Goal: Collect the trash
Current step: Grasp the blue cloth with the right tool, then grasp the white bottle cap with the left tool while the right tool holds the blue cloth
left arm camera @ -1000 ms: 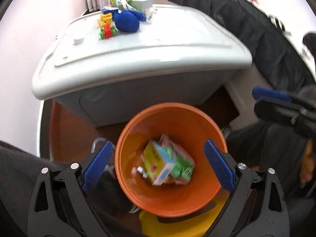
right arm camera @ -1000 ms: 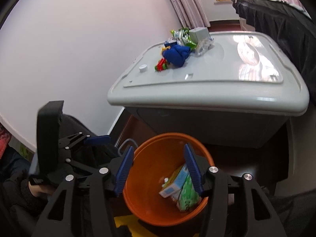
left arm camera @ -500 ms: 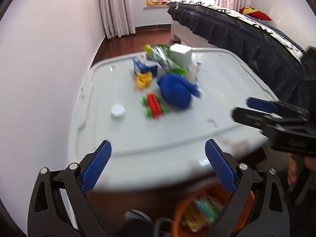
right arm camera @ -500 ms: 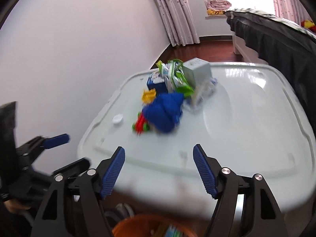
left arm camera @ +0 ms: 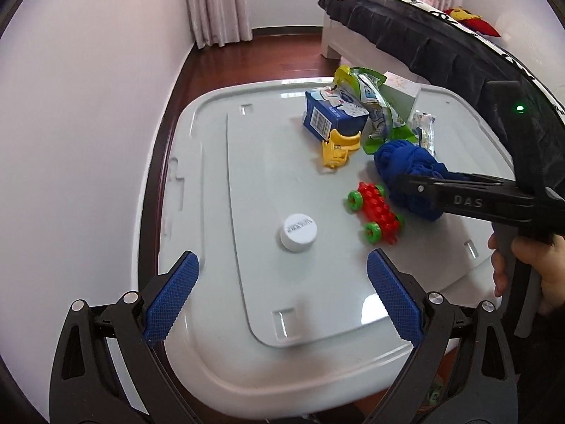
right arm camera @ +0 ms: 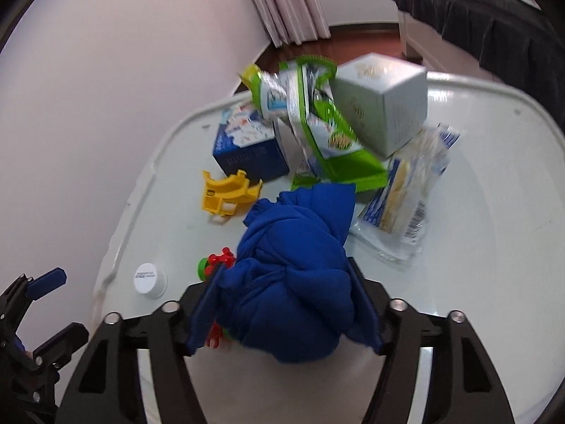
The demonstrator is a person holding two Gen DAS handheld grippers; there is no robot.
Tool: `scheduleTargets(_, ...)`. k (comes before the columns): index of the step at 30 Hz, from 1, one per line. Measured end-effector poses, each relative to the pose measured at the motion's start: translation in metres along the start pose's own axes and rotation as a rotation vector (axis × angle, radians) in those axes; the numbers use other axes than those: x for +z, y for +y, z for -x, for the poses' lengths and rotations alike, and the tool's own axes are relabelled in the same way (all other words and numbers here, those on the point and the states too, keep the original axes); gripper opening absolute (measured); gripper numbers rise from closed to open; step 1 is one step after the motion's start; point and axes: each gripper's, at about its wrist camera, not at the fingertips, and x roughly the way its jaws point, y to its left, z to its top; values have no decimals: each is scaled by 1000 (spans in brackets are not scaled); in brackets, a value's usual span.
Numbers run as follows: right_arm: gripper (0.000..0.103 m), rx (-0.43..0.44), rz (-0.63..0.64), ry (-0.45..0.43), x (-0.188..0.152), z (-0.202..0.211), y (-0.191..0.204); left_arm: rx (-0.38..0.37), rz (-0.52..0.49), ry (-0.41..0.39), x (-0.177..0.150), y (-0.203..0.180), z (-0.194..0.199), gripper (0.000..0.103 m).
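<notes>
Blue cloth bundle (right arm camera: 293, 282) between spread right gripper (right arm camera: 287, 309) fingers, left gripper (left arm camera: 280, 300) apart above white cap (left arm camera: 297, 231)

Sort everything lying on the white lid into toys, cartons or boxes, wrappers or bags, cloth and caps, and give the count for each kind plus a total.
Toys: 2, the yellow toy piece and red toy with green wheels
Cartons or boxes: 2, the blue carton and grey box
Wrappers or bags: 2, the green wrapper and clear bag
Cloth: 1, the blue cloth bundle
Caps: 1, the white cap
Total: 8
</notes>
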Motion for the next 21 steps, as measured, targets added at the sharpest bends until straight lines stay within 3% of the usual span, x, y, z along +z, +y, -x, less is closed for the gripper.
scheduleTargets(7,45,39,24,-22,-3,4,-6,-75,-32,24,9,2,-32,94)
scheduleTargets(10,45,70,51,-91,-9,32,-9,-93,-25,31,12,4,-47,94)
scheduleTargets(14,45,142,68,-142,-27,73,-16,-84,-60,50,12,1,-64,94)
scheduleTargets(18,46,161,91,-176,-41,97,-19,-65,-52,77,12,2,-78,93)
scheduleTargets(21,46,170,106,-187,-42,104,-20,-38,-74,83,13,-2,-83,85)
